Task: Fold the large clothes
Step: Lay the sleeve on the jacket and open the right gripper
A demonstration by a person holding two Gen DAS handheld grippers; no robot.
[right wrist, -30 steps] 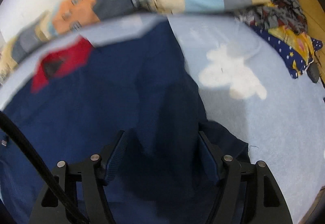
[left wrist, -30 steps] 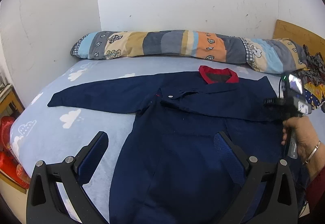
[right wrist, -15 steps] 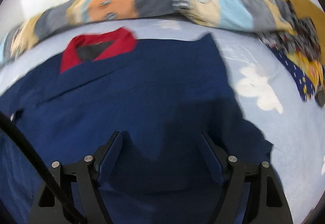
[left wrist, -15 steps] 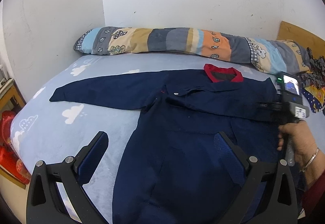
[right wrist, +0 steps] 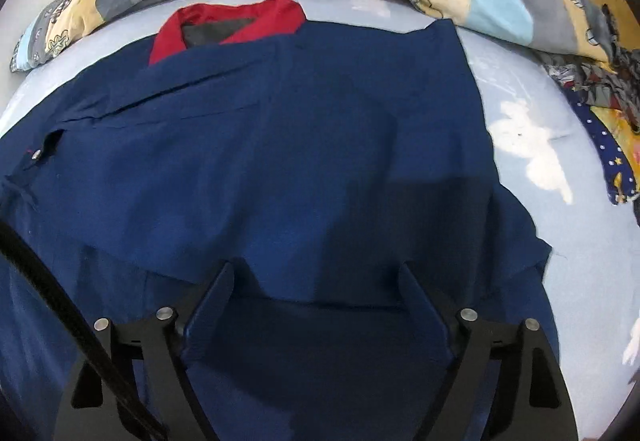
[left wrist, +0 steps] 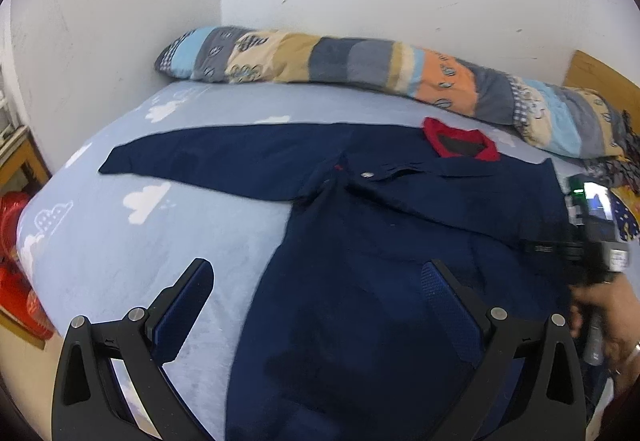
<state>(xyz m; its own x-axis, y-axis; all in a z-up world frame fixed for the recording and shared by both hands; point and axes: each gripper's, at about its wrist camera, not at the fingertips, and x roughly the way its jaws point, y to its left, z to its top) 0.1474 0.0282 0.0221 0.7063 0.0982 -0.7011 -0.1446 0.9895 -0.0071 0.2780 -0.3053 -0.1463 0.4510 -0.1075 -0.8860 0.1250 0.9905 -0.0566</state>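
A large navy garment with a red collar lies flat on the bed. Its left sleeve stretches out over the sheet. In the right wrist view the other sleeve is folded across the chest of the garment, below the collar. My left gripper hovers open over the garment's lower left edge, holding nothing. My right gripper hangs over the garment's right half. Its jaws are opening and the cloth lies beneath them, unpinched. A person's hand holds it at the right.
The bed has a light blue sheet with white clouds. A long patchwork bolster lies along the far wall. Crumpled patterned clothes sit at the right edge, by a wooden board. Red items stand beside the bed's left side.
The right gripper's jaws have widened and it has rolled, so the garment now lies square in its view. In the left view the garment has drifted right and the right hand sits lower.
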